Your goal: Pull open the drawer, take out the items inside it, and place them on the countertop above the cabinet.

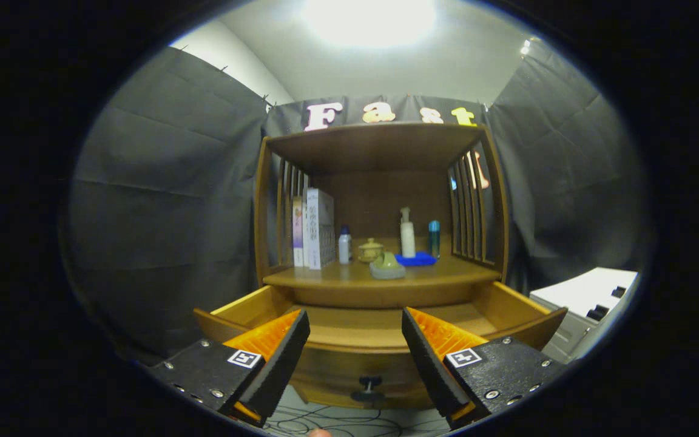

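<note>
Tool: the tool (pixel 355 340) has its fingers spread wide apart with nothing between them; it sits in front of the cabinet, above the front edge of the drawer.
Drawer: the drawer (pixel 380 328) is pulled out toward the tool, and the part of its floor in sight looks bare; its dark knob (pixel 369 383) shows low between the fingers.
Cabinet: the wooden cabinet (pixel 380 139) stands beyond the fingers, with slatted sides.
Surface: the surface (pixel 337 276) above the drawer carries upright books (pixel 313 227) at the left, a small white bottle (pixel 344 245), a lidded cup (pixel 371 249), a greenish item (pixel 387 266) at the front, a white pump bottle (pixel 407 233), a blue cloth (pixel 416 259) and a teal bottle (pixel 434 238).
Side: a white unit (pixel 586 297) stands right of the cabinet.
</note>
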`<act>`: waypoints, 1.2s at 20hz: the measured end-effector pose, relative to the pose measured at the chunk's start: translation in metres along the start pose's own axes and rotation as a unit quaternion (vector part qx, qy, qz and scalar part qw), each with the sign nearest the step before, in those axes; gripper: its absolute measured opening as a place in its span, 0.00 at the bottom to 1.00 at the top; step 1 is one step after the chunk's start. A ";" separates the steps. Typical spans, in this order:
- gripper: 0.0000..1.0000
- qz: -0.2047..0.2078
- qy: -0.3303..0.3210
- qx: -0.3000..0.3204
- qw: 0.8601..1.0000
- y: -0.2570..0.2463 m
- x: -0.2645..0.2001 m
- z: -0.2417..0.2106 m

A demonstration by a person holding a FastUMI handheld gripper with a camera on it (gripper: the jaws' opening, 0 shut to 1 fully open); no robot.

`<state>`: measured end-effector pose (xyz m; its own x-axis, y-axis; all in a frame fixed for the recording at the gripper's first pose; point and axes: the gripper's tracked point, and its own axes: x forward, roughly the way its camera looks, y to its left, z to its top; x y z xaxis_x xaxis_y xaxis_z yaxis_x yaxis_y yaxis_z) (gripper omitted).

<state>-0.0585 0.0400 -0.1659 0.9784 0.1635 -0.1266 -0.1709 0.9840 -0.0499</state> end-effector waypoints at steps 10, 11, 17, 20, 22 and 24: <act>0.95 -0.046 0.084 -0.006 0.995 -0.016 0.021 -0.076; 0.95 -0.060 0.079 -0.012 0.995 -0.023 0.022 -0.077; 0.95 -0.083 0.071 -0.015 0.994 -0.022 0.022 -0.075; 0.95 -0.079 0.074 -0.018 0.994 -0.024 0.028 -0.076; 0.95 -0.075 0.072 -0.026 0.994 -0.028 0.033 -0.073; 0.95 -0.068 0.063 -0.026 0.995 -0.027 0.042 -0.068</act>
<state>-0.0211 0.0156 -0.2374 0.9713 0.0156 -0.2374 -0.0464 0.9911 -0.1250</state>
